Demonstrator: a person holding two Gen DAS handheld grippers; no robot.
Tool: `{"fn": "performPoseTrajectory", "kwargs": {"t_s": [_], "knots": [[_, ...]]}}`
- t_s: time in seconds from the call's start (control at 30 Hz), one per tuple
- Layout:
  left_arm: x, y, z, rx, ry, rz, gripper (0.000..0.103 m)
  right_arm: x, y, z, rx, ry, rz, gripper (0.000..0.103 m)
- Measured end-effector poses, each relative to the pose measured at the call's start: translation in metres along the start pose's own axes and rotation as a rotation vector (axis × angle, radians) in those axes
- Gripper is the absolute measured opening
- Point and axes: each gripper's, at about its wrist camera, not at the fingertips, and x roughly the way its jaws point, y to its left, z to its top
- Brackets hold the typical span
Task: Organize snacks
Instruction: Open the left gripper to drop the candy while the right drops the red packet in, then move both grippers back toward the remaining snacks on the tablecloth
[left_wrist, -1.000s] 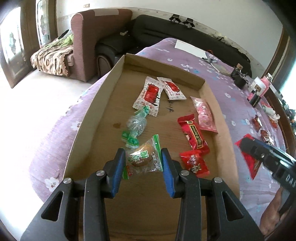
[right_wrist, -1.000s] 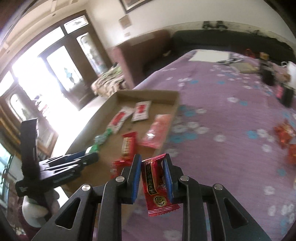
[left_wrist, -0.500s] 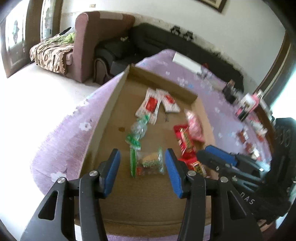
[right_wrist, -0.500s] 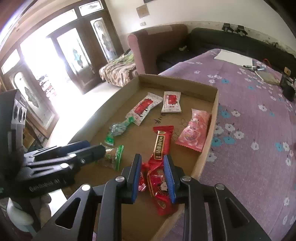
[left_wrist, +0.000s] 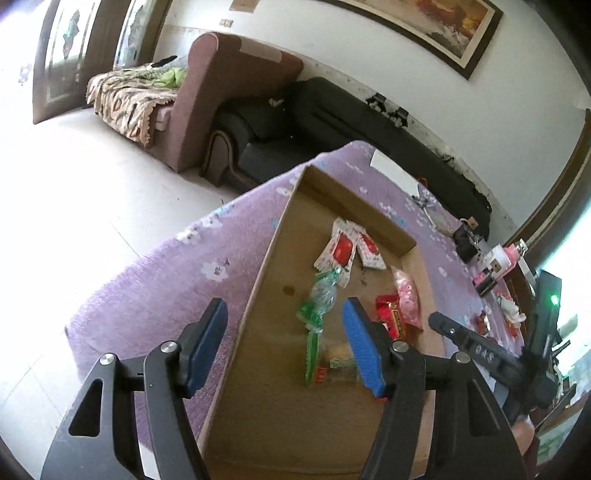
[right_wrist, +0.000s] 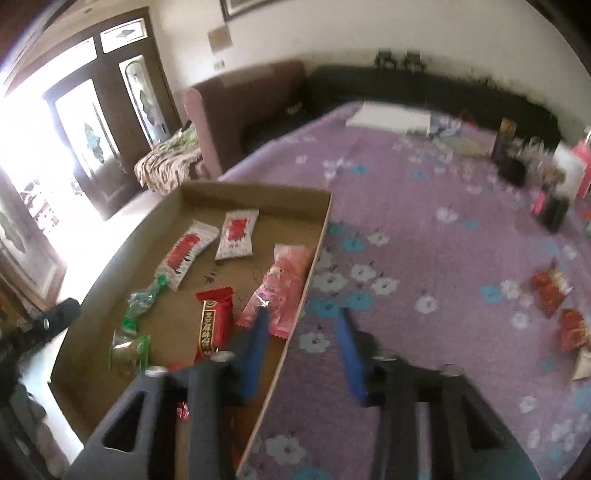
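A shallow cardboard tray (left_wrist: 275, 236) (right_wrist: 255, 192) on the purple cloth holds several snacks: two white-and-red packets (right_wrist: 236, 232), a pink packet (right_wrist: 284, 277), a red bar (right_wrist: 214, 321), green-wrapped sweets (left_wrist: 319, 299) and a clear green-edged packet (left_wrist: 334, 363) (right_wrist: 127, 350). My left gripper (left_wrist: 282, 345) is open and empty, raised over the tray's left wall. My right gripper (right_wrist: 301, 350) is open and empty over the tray's right wall. Part of a red snack (right_wrist: 183, 408) shows under its left finger.
More red snack packets (right_wrist: 554, 291) (right_wrist: 572, 328) lie on the purple flowered cloth (right_wrist: 424, 229) to the right. Bottles and small items (right_wrist: 513, 155) stand at the far right, a white paper (right_wrist: 391, 118) at the far edge. Sofas (left_wrist: 236, 85) stand beyond the table.
My left gripper let go of the green-edged packet, opened wide and drew back to the left. My right gripper carried its red snack over the tray, opened and swung right.
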Motion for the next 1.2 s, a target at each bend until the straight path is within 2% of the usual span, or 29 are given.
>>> {"fn": "performPoseTrajectory", "kwargs": {"t_s": [0.03, 0.07, 0.13, 0.23, 0.37, 0.5, 0.6, 0.67, 0.73, 0.77, 0.83, 0.97, 1.07, 1.2], "knots": [[0.005, 0.0, -0.001, 0.005, 0.014, 0.001, 0.064, 0.007, -0.004, 0.001, 0.022, 0.029, 0.023, 0.008], [0.012, -0.001, -0.001, 0.01, 0.028, 0.003, 0.064, 0.012, -0.01, 0.001, 0.062, 0.051, 0.071, 0.008], [0.02, -0.004, -0.003, 0.014, 0.053, 0.002, 0.064, 0.012, -0.018, 0.001, 0.097, 0.054, 0.093, 0.007], [0.034, -0.015, -0.005, 0.022, 0.089, -0.018, 0.064, 0.005, -0.027, -0.004, 0.103, 0.047, 0.038, 0.007], [0.052, -0.044, -0.007, 0.087, 0.117, -0.032, 0.064, -0.004, -0.049, -0.009, 0.133, 0.034, -0.012, 0.007], [0.065, -0.062, -0.004, 0.128, 0.133, -0.01, 0.064, -0.007, -0.075, -0.006, 0.189, 0.024, -0.041, 0.007], [0.058, -0.062, -0.004, 0.109, 0.133, -0.021, 0.064, -0.008, -0.081, -0.004, 0.173, 0.021, -0.019, 0.012], [0.046, -0.062, -0.006, 0.113, 0.12, -0.011, 0.064, -0.015, -0.089, -0.006, 0.214, 0.005, 0.034, 0.013], [0.032, -0.064, -0.006, 0.116, 0.111, -0.015, 0.064, -0.028, -0.099, -0.008, 0.236, -0.021, 0.077, 0.027], [0.027, -0.066, -0.006, 0.122, 0.104, -0.02, 0.064, -0.037, -0.105, -0.01, 0.231, -0.045, 0.073, 0.03], [0.013, -0.074, -0.006, 0.148, 0.077, -0.014, 0.064, -0.062, -0.123, -0.014, 0.208, -0.107, 0.012, 0.032], [-0.003, -0.101, -0.013, 0.193, 0.05, -0.066, 0.067, -0.109, -0.169, -0.029, 0.21, -0.195, -0.133, 0.037], [-0.009, -0.132, -0.026, 0.27, 0.044, -0.101, 0.067, -0.132, -0.214, -0.041, 0.246, -0.218, -0.253, 0.038], [-0.007, -0.175, -0.05, 0.398, 0.067, -0.144, 0.067, -0.149, -0.265, -0.058, 0.35, -0.214, -0.318, 0.039]]}}
